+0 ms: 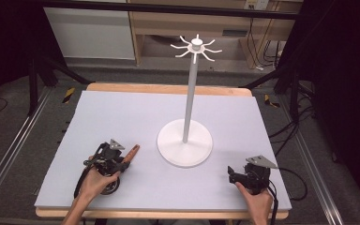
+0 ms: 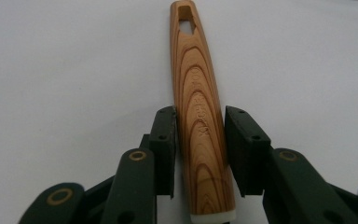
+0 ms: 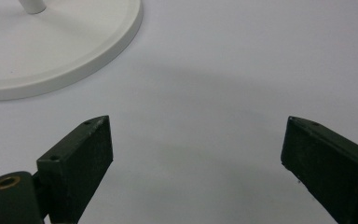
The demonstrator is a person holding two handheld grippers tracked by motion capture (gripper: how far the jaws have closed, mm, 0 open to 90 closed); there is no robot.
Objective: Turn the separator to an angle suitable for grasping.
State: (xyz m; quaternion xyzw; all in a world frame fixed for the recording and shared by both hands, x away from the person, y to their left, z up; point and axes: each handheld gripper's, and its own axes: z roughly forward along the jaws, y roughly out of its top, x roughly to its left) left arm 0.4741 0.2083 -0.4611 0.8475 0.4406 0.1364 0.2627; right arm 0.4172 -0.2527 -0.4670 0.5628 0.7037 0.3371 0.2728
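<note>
Left gripper (image 2: 199, 140): we see its jaws set on either side of the wooden handle (image 2: 199, 116). The left jaw looks to be against the wood, while a thin gap shows at the right one, so we judge it closing on the handle, not yet clamped.
Wooden handle: it lies flat on the grey mat (image 1: 122, 117) near the front left corner, its holed end (image 2: 185, 14) pointing away from our hand toward the stand.
Grip advice: we should close squarely on the thick part, where the jaws now sit. The handle tapers, so a hold further out could slip. We should also keep the hanging hole free of the jaws.
Stand (image 1: 185, 140): its white round base sits mid-table with a tall pole, and the hooks (image 1: 196, 48) spread out at the top. We judge the hole is meant for one of them.
Open room: bare mat lies between handle and base, so the lift path looks clear. The pole is the thing to swing around.
Right gripper (image 3: 196, 163): its jaws are spread wide with nothing between them, and it rests near the front right corner beside the base.
Edges: both hands sit close to the mat's front edge (image 1: 168, 206), so we should move forward, not back.
</note>
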